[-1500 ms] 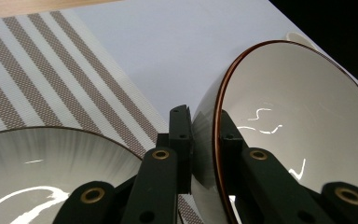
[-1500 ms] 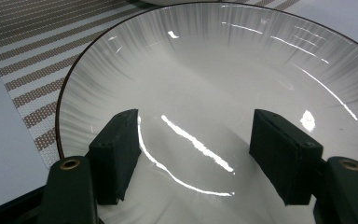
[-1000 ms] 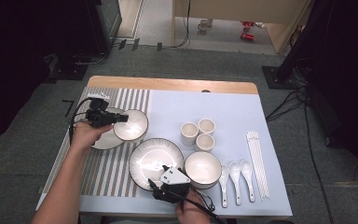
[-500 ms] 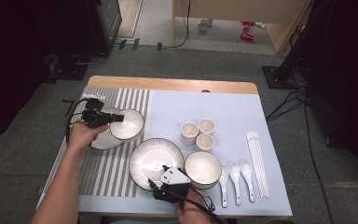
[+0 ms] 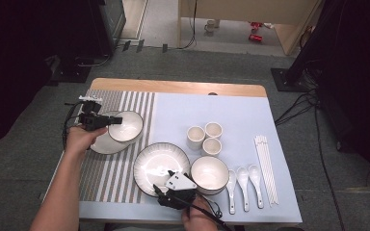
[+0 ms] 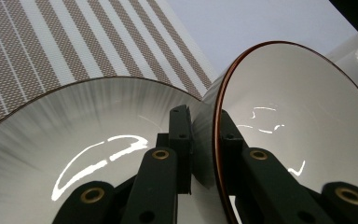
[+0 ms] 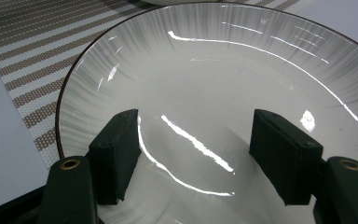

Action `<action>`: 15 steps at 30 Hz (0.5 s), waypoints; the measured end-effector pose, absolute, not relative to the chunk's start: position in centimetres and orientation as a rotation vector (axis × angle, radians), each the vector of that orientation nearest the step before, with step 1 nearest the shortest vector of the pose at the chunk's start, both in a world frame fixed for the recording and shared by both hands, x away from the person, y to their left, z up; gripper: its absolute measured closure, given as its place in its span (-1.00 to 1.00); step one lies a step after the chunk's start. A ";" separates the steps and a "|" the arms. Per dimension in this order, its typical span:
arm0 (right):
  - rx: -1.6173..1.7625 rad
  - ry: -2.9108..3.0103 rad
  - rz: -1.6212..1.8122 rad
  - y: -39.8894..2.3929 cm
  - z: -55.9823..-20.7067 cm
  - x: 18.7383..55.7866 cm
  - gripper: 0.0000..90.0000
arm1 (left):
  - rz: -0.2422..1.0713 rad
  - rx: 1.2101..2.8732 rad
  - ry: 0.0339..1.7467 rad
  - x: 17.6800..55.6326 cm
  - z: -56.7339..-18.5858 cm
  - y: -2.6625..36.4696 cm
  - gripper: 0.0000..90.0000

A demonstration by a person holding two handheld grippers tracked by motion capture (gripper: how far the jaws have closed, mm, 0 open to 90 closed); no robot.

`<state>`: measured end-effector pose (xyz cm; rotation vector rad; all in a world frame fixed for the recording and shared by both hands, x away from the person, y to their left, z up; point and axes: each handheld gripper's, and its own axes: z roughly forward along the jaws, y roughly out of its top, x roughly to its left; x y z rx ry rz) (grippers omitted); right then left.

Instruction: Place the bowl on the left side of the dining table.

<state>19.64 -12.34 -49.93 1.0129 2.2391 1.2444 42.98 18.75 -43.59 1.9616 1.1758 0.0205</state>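
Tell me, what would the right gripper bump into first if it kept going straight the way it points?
Probably the big ribbed plate. The right gripper has its open jaws over that plate's shiny inside, pointing across it, though how high it hovers is unclear.

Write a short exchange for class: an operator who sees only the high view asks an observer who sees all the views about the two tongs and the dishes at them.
Operator: From above, the left tongs meet the bowl. Are they gripping it?
Observer: Yes. In the left gripper view they are shut on the bowl's wall at the brown rim, one side inside and one outside.
Operator: Is the bowl sitting flat?
Observer: No, it looks tipped, its rim standing steeply over the small plate beneath.
Operator: And the right tongs?
Observer: The right gripper view shows them wide open above the ribbed plate, with nothing gripped between them.
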 end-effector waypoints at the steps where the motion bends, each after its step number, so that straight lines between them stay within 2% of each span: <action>1: 1.013 2.239 1.244 -12.3 -49.9 19.6 -0.27 | 0.028 1.960 1.185 43.0 -43.6 18.8 0.83; 15: 1.012 2.239 1.244 -12.3 -49.9 19.6 -0.27 | 0.065 1.946 1.263 43.6 -43.9 20.8 0.82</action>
